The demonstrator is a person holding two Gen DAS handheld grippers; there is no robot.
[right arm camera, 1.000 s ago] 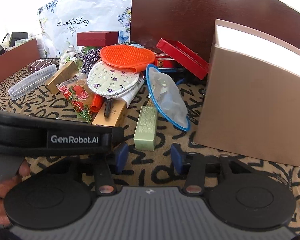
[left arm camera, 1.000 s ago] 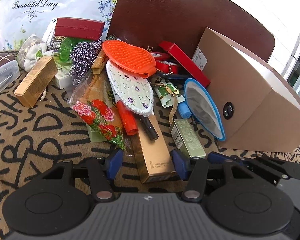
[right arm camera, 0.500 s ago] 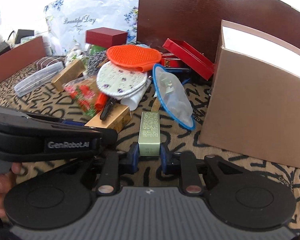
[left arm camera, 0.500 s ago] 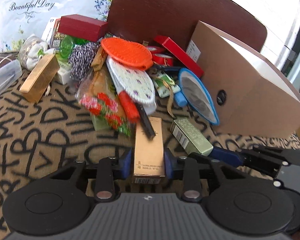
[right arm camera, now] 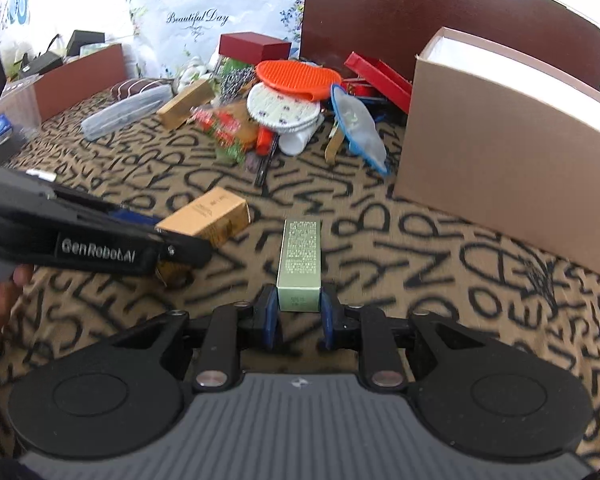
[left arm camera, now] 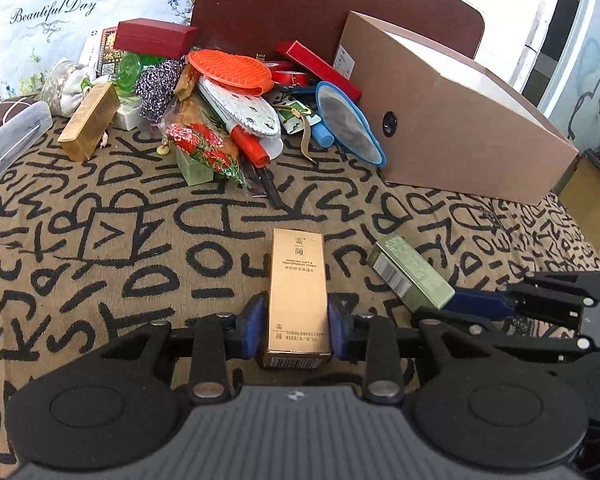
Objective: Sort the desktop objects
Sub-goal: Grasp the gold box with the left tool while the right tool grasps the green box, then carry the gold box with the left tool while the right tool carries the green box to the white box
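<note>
The left hand-held gripper was clamped on the near end of a gold toner box, whose barcoded end face was half hidden behind the gripper body. The right hand-held gripper was clamped on a green box; from the left wrist view its fingers hid the far end of that box, and its body ran off the right edge. The right wrist view was motion-blurred, so the small print on the green box was unreadable. The pile at the back of the bench overlapped too much to sort out fully. Compared with half a second earlier, both boxes had been drawn well clear of the pile, and the black pen that had lain across the gold box now rested on the cloth.
</note>
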